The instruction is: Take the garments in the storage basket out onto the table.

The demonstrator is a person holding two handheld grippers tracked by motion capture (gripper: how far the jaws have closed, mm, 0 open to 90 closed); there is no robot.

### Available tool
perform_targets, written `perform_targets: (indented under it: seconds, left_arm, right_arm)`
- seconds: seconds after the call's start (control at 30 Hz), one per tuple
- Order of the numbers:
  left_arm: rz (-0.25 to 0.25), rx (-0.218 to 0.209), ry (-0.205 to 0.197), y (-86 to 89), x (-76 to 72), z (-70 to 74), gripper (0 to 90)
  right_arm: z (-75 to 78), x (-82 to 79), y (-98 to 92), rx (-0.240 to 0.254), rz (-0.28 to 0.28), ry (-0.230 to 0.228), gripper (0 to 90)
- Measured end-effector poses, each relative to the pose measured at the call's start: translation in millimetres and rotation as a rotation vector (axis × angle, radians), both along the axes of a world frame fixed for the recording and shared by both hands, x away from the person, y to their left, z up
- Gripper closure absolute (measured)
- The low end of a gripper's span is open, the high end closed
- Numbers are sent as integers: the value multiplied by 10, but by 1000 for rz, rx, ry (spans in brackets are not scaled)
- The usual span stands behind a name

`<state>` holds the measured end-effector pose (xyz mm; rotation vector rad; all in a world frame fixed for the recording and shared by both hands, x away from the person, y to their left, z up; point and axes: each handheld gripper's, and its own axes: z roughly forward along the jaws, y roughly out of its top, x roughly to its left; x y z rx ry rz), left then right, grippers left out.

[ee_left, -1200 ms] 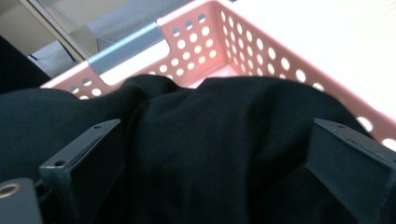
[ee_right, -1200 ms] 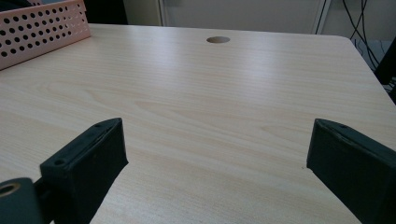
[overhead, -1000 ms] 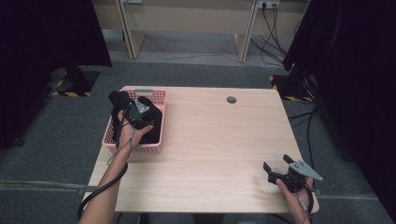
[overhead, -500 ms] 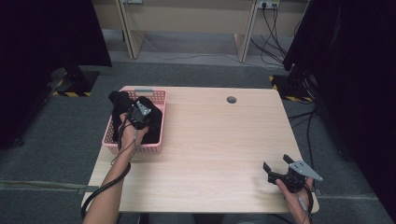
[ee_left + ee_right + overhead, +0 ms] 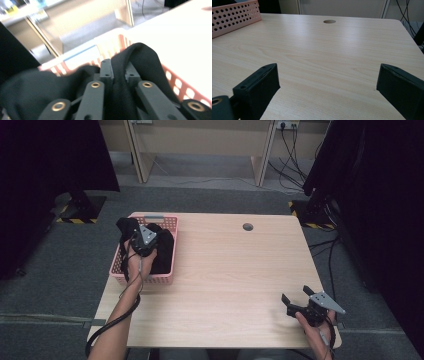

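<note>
Over the pink perforated plastic basket [image 5: 169, 279], the left hand-held gripper [image 5: 117, 68], its jaws just closing, pinches a fold of soft, limp black cloth [image 5: 142, 57], likely light and sagging, while the right hand-held gripper [image 5: 328, 85] gapes wide above the bare wooden surface [image 5: 235, 270].

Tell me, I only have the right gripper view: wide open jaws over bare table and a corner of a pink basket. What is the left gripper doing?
Observer: The left gripper is over the pink basket. Its jaws have just been closing, and they now pinch a fold of black cloth.
Operator: Is the cloth out of the basket?
Observer: No. In the high view most of it lies inside, heaped against the basket's left and far walls.
Operator: Anything else on the table?
Observer: Just the round cable hole near the far edge; the right gripper sits near the front right corner.
</note>
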<state>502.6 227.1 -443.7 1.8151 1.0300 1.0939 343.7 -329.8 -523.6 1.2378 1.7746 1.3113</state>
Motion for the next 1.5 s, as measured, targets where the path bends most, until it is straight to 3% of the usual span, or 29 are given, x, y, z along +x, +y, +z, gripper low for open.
perform_targets:
  seconds: [0.17, 0.37, 0.87, 0.97, 1.3, 1.33, 1.5]
  left_arm:
    - [-3, -14, -57, 20, -36, 127, 849]
    - [-18, -77, -141, 31, -97, 338, 847]
    - [-54, -181, -307, 29, -195, 1113, 848]
    - [-71, -211, -325, 8, -214, 1253, 841]
    - [-110, -240, -389, -105, -268, 1598, 861]
    - [-120, -235, -404, -141, -280, 1681, 862]
    - [-128, -231, -417, -161, -290, 1749, 865]
  right_arm:
    - [0, -2, -1, -1, 3, -3, 45]
    - [0, 1, -2, 4, 2, 1, 45]
    - [0, 2, 3, 4, 3, 2, 45]
    - [0, 4, 3, 4, 3, 4, 45]
    - [0, 4, 5, 6, 4, 4, 45]
    - [0, 4, 4, 6, 5, 4, 45]
    - [0, 4, 3, 8, 4, 5, 45]
